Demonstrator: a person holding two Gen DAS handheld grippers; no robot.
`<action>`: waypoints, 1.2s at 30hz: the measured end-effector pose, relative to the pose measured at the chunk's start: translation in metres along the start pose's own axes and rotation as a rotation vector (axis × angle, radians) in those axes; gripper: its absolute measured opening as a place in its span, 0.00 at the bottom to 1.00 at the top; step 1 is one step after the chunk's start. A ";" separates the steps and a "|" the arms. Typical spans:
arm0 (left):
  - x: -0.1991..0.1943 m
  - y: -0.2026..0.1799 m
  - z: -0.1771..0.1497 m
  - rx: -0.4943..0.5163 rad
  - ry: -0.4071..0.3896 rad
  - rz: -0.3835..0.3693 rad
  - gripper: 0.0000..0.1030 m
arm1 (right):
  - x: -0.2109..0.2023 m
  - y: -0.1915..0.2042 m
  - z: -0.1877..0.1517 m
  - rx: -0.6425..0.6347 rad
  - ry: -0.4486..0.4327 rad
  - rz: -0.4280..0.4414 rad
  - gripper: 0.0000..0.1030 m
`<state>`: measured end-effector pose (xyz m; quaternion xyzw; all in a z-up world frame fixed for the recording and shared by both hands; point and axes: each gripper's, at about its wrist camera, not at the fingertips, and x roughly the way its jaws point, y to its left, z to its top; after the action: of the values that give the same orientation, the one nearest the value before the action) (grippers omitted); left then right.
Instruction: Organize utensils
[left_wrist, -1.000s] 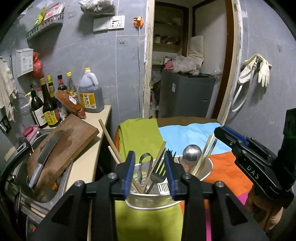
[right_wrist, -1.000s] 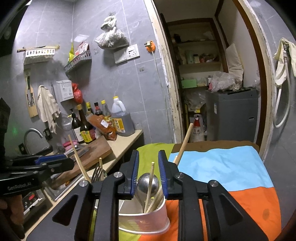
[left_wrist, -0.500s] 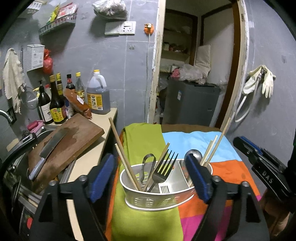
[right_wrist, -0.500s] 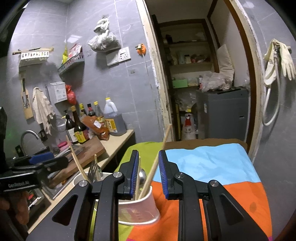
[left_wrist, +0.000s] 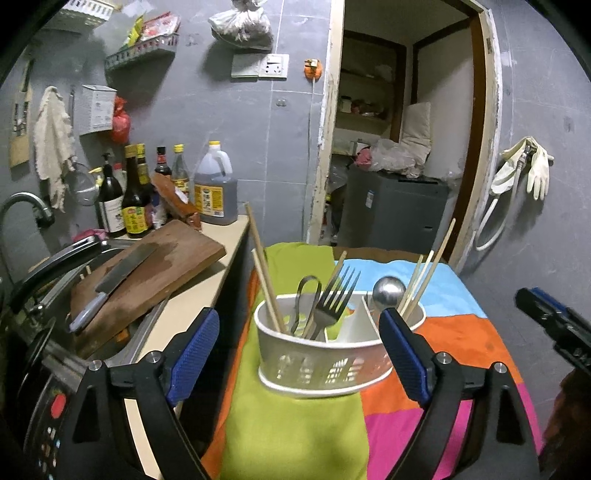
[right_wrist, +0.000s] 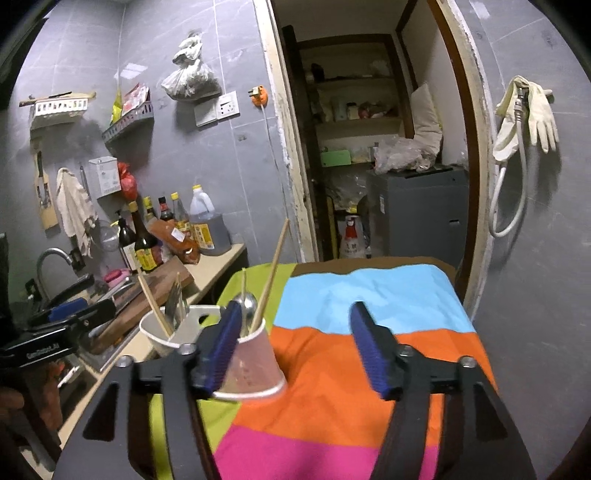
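A white divided utensil holder (left_wrist: 325, 363) stands on a table with a colourful striped cloth (left_wrist: 454, 332). Its left compartment holds chopsticks (left_wrist: 264, 273), metal tongs (left_wrist: 306, 295) and a fork (left_wrist: 330, 299). Its right compartment holds a steel ladle (left_wrist: 388, 291) and more chopsticks (left_wrist: 430, 273). My left gripper (left_wrist: 297, 354) is open and empty, its jaws wide on either side of the holder. My right gripper (right_wrist: 297, 347) is open and empty, to the right of the holder (right_wrist: 243, 362), over the cloth (right_wrist: 369, 295).
A counter on the left carries a wooden cutting board (left_wrist: 147, 273) with a cleaver (left_wrist: 110, 284), a sink with a tap (left_wrist: 26, 206), and several sauce bottles (left_wrist: 136, 199). An open doorway (left_wrist: 399, 147) lies behind the table. Rubber gloves (left_wrist: 532, 170) hang on the right wall.
Both grippers were shut over the holder and have opened wide. Both have pulled back from it, and the right one has shifted to the right.
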<state>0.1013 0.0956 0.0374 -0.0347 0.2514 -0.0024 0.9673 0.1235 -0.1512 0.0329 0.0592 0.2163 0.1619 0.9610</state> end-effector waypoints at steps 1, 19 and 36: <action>-0.003 -0.001 -0.003 0.000 -0.004 0.009 0.83 | -0.003 -0.002 -0.001 -0.004 0.004 -0.003 0.78; -0.078 -0.049 -0.064 0.018 -0.073 0.079 0.89 | -0.093 -0.039 -0.037 -0.019 0.015 -0.069 1.00; -0.095 -0.054 -0.082 0.001 -0.065 0.112 0.89 | -0.109 -0.051 -0.060 0.005 0.034 -0.086 1.00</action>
<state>-0.0209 0.0382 0.0158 -0.0201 0.2216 0.0526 0.9735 0.0187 -0.2330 0.0131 0.0493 0.2354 0.1211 0.9631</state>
